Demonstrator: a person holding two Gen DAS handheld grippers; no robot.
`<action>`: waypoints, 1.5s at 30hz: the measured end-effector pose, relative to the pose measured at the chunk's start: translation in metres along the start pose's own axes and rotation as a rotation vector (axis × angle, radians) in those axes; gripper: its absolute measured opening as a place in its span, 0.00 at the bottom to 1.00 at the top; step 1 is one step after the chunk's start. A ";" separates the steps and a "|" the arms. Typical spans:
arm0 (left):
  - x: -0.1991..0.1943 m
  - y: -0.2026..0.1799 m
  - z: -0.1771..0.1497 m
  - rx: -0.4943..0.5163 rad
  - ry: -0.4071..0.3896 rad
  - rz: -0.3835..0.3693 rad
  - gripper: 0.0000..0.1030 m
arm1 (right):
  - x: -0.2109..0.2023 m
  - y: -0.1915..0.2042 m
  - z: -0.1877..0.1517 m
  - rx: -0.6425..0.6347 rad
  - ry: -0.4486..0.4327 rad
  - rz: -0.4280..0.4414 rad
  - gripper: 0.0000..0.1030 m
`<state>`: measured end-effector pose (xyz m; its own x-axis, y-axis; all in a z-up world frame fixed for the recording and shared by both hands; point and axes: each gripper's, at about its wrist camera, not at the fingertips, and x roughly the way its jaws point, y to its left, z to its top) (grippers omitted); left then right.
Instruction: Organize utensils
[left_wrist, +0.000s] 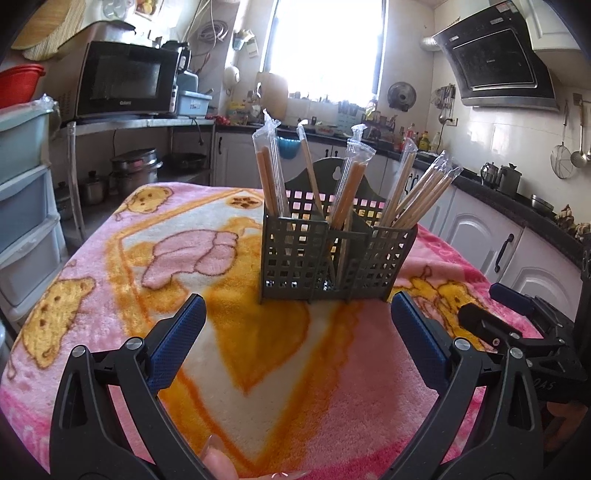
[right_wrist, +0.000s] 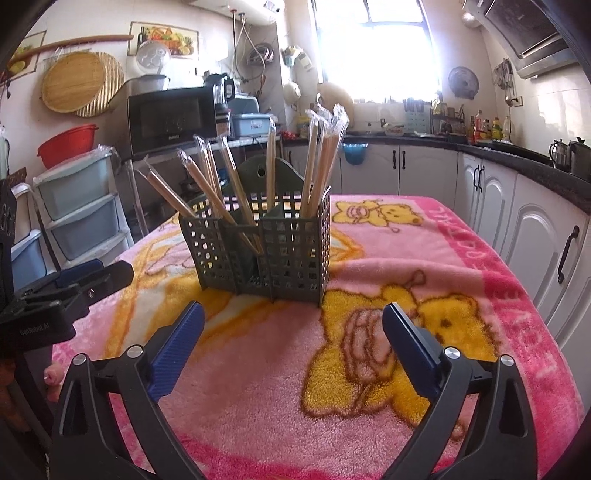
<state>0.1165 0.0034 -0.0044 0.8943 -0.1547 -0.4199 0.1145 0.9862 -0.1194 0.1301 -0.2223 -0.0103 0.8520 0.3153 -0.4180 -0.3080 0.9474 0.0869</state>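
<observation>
We are looking across a desk (left_wrist: 280, 369) that is wearing a pink and orange blanket (right_wrist: 369, 369) printed with cartoon bears, and around it the kitchen is showing white cabinets (right_wrist: 535, 236) along the right, a black microwave (left_wrist: 127, 79) on a shelf at the far left, and stacked pale plastic drawers (left_wrist: 22, 192) at the left edge. A bright window (left_wrist: 325, 40) is glaring at the far end of the room. Near the middle of the desk a dark green lattice utensil holder (left_wrist: 332, 254) is standing upright on the blanket, split into compartments, with a taller arched back panel rising behind it. Wrapped chopsticks (left_wrist: 417, 199) in clear sleeves are standing in it: some are leaning out of the right compartment in the left wrist view, others are standing straighter in the left and middle ones. We are holding the left gripper (left_wrist: 295, 310) on the near side of the holder, its blue-padded jaws spread wide with nothing between them, well clear of the lattice. We are holding the right gripper (right_wrist: 293, 317) likewise on the near side, its jaws standing wide and gripping nothing, pointing at the holder's near corner. Each gripper is showing at the edge of the other's view, so the two are hovering side by side above the blanket. At the bottom of the left wrist view our fingertips (left_wrist: 218, 461) are peeking in under the gripper.
</observation>
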 end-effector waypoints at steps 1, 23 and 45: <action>-0.001 0.000 0.000 0.004 -0.009 0.000 0.90 | -0.001 0.001 0.000 -0.001 -0.011 -0.002 0.93; -0.002 0.011 -0.009 -0.004 -0.120 0.047 0.90 | -0.027 0.002 -0.005 0.007 -0.208 -0.036 0.94; -0.001 0.011 -0.011 0.011 -0.115 0.046 0.90 | -0.026 0.002 -0.008 0.015 -0.200 -0.044 0.94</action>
<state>0.1122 0.0139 -0.0156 0.9424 -0.1019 -0.3187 0.0763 0.9928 -0.0920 0.1041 -0.2285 -0.0061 0.9320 0.2768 -0.2338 -0.2636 0.9607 0.0867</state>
